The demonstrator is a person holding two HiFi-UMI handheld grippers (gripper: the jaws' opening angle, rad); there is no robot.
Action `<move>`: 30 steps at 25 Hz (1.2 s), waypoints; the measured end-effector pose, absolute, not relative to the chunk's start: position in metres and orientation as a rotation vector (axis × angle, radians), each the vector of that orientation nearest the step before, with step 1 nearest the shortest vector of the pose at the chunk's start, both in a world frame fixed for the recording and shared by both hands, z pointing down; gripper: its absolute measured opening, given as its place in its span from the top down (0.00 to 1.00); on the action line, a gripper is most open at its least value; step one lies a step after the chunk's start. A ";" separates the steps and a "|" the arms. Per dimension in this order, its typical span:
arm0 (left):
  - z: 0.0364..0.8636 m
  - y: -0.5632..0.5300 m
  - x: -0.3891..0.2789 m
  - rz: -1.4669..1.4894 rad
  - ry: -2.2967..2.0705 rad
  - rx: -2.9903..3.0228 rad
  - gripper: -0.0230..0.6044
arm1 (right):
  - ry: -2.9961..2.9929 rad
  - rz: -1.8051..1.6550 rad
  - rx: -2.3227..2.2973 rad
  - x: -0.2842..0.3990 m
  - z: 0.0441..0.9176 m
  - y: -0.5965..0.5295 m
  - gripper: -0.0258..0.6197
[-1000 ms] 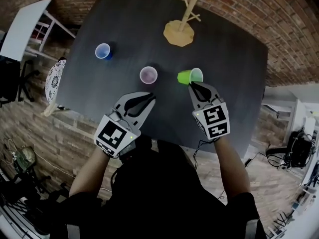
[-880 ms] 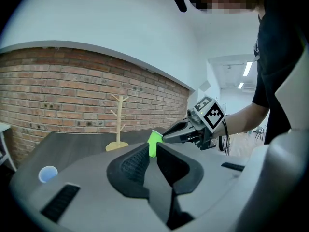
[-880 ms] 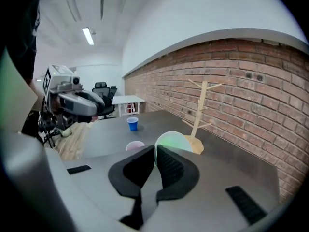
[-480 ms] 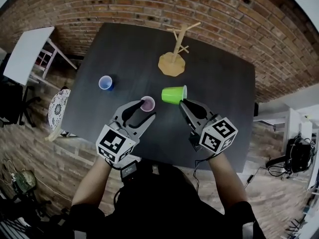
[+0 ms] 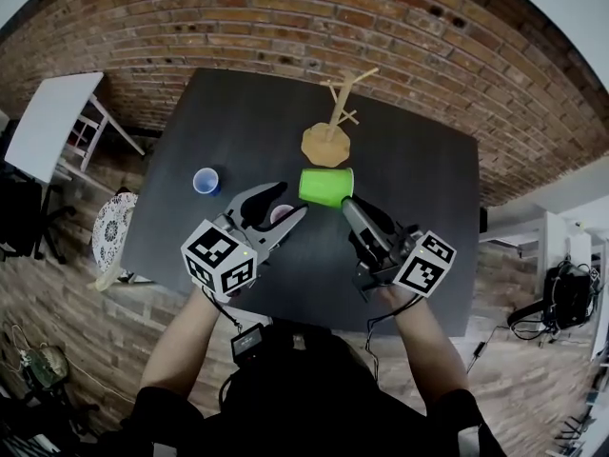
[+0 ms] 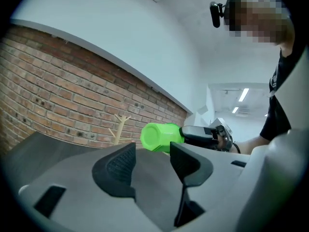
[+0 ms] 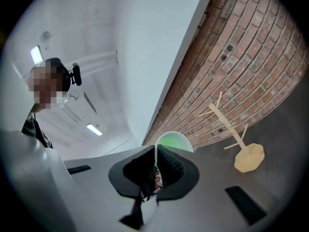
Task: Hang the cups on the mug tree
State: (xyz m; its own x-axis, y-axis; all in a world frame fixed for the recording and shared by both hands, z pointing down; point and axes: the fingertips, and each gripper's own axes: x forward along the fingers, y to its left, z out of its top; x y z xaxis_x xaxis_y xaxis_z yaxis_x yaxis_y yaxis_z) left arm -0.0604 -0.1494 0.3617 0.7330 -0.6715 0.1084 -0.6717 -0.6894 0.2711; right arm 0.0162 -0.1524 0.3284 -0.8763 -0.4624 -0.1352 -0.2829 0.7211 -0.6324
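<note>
Item 1. Green cup (image 5: 325,187). Held in the air on its side above the middle of the worktop (image 5: 419,198), mouth toward the person, base toward the mug tree (image 5: 335,122) and not yet touching it. It looks like thin, smooth plastic: probably light, a little springy at the lip, and slick on the outer wall. No handle shows. The rim wall seems the sensible place to hold it, one pad inside and one outside. That leaves the mouth mostly free to slip over a branch.

Item 2. Right tongs (image 5: 350,208). Pressed together on the green cup's rim, the thin wall pinched between the pads. The hold is narrow, so I would expect the cup to swivel if it is knocked.

Item 3. Left tongs (image 5: 288,201). Jaws spread, having just been opening. Nothing sits between them; the green cup lies beyond their tips.

Item 4. Purple cup (image 5: 280,214). Upright on the worktop, partly hidden under the left tongs.

Item 5. Blue cup (image 5: 206,180). Upright near the worktop's left edge, well apart from the others.

Item 6. Mug tree. Pale wood, standing at the far side of the worktop with its branches bare.
</note>
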 end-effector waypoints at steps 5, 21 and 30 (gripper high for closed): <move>0.350 -0.152 -0.061 -0.137 -0.873 2.620 0.62 | 2.570 -0.911 -0.546 0.005 0.320 -0.152 0.90; 0.322 -0.171 -0.080 -0.464 -0.510 2.489 0.61 | 2.366 -1.041 -0.359 -0.018 0.313 -0.161 0.90; 0.323 -0.213 -0.049 -0.394 -0.706 2.535 0.61 | 2.354 -1.064 -0.409 0.015 0.331 -0.204 0.87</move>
